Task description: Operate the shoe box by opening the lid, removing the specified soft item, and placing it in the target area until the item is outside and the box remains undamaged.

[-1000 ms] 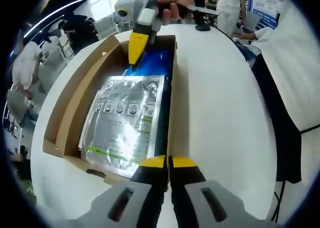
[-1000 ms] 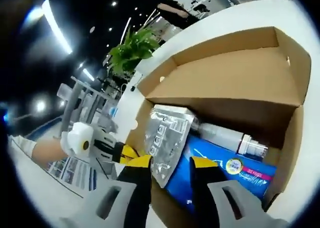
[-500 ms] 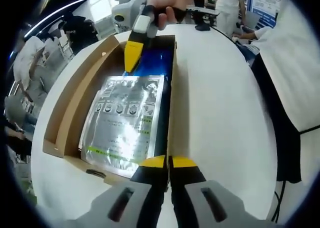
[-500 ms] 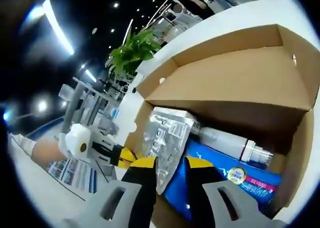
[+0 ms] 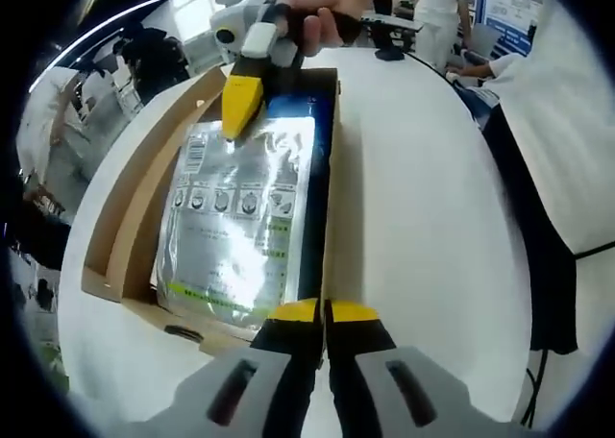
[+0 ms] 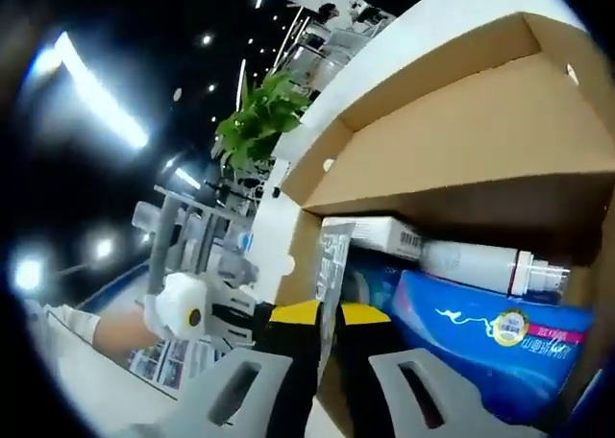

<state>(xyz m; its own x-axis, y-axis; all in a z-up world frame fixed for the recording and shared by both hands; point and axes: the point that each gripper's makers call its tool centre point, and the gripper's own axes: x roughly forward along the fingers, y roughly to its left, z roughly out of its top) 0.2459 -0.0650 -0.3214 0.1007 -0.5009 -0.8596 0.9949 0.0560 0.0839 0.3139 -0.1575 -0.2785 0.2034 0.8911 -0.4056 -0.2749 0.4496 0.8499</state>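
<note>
**Silver pouch pinched at its far edge, half-lifted from the open box**

In the left gripper view, the shoe box [image 5: 115, 236] sits open on a round white table [image 5: 423, 217], lid folded out to one side. A flat silver pouch [image 5: 235, 222] with printed panels and a green strip lies tilted across the box's contents. The right gripper [image 5: 235, 121] pinches its far top edge. The left gripper [image 5: 322, 313] sits at the box's near rim, yellow tips pressed together with nothing between them. The pouch looks light, floppy and slick; I'd judge a hold on the sealed edge safest, since the foil face could slide or crease.

In the right gripper view, the right gripper [image 6: 327, 315] has its jaws closed on the pouch [image 6: 333, 265], seen edge-on as a thin crinkled sheet rising between the tips. Behind it in the box [image 6: 461, 159] lie a blue pack [image 6: 490, 337], a white bottle [image 6: 480, 265] on its side and a small white carton [image 6: 380, 234]. The left gripper [image 6: 226, 313] shows beyond the box rim.
</note>
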